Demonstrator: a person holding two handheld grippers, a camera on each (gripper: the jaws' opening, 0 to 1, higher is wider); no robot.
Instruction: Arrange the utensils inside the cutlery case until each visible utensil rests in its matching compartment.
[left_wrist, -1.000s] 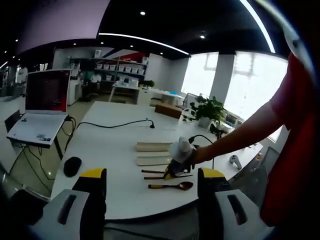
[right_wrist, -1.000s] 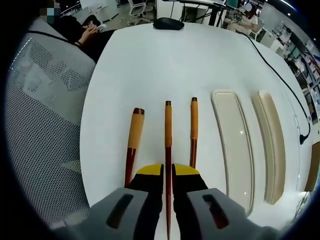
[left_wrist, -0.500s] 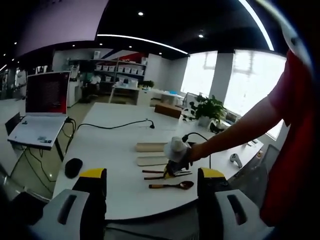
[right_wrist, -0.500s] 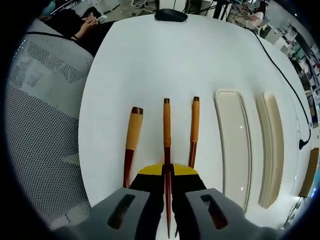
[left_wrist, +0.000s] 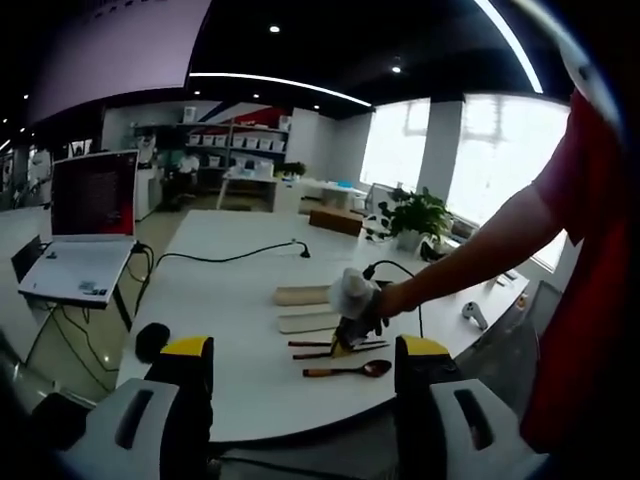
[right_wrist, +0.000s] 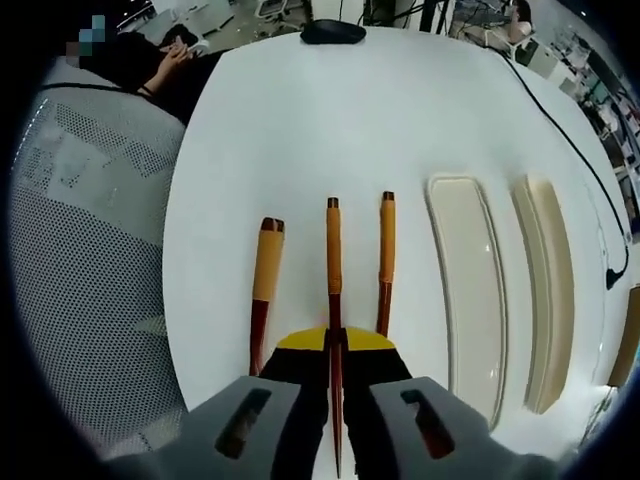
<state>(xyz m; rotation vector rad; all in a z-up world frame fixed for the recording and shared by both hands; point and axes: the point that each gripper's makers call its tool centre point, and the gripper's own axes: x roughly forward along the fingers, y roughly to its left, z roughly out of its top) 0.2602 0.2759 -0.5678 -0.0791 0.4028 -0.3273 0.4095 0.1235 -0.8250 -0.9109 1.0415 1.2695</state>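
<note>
Three wooden-handled utensils lie side by side on the white table (right_wrist: 300, 130): a thick-handled left one (right_wrist: 266, 280), a thin middle one (right_wrist: 333, 260) and a right one (right_wrist: 386, 250). My right gripper (right_wrist: 335, 342) is shut on the middle utensil's dark shaft. To their right lie two long halves of the cutlery case, a cream tray (right_wrist: 470, 290) and a beige one (right_wrist: 552, 290), both empty. In the left gripper view my left gripper (left_wrist: 303, 350) stands open, well back from the table. There the right gripper (left_wrist: 348, 338) sits over the utensils beside the spoon (left_wrist: 350, 370) and the case (left_wrist: 305, 308).
A black mouse (right_wrist: 333, 32) lies at the table's far end, with a cable (right_wrist: 560, 130) running past the case. A mesh chair (right_wrist: 70, 250) stands along the table's left edge. In the left gripper view a laptop (left_wrist: 85, 235) sits on a stand, left of the table.
Both views have shifted slightly with the hands. The right gripper stays shut on the middle utensil and the utensils keep their places.
</note>
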